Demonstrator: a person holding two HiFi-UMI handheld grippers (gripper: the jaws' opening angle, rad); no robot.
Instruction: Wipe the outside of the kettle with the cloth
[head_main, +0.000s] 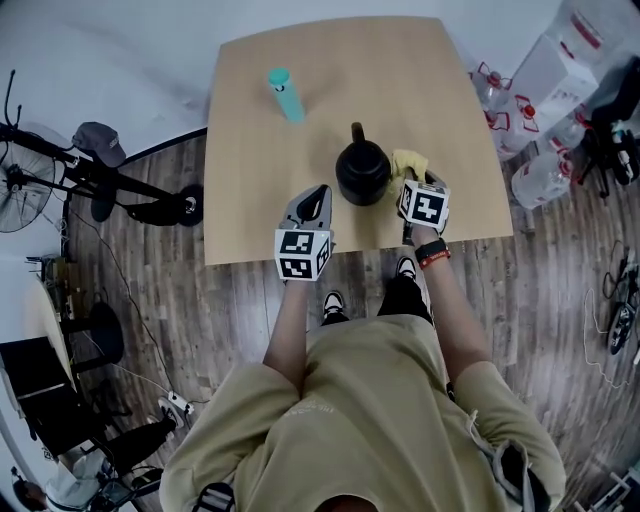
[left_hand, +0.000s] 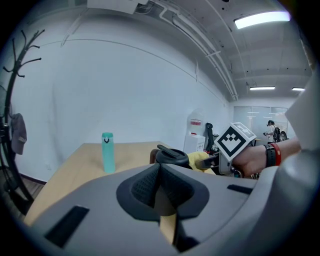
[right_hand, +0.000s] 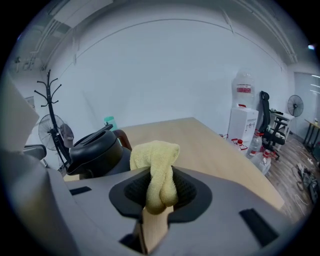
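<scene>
Yellow cloth sits clamped in your right gripper; the black kettle stands upright just to its left; your left gripper, jaws together and empty, hangs beyond the kettle's other side.

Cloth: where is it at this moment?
The cloth is pinched in the right tool, just right of the kettle in the head view, near the table's edge.

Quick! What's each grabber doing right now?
Left gripper: shut, holding nothing.
Right gripper: shut on the yellow cloth.
</scene>
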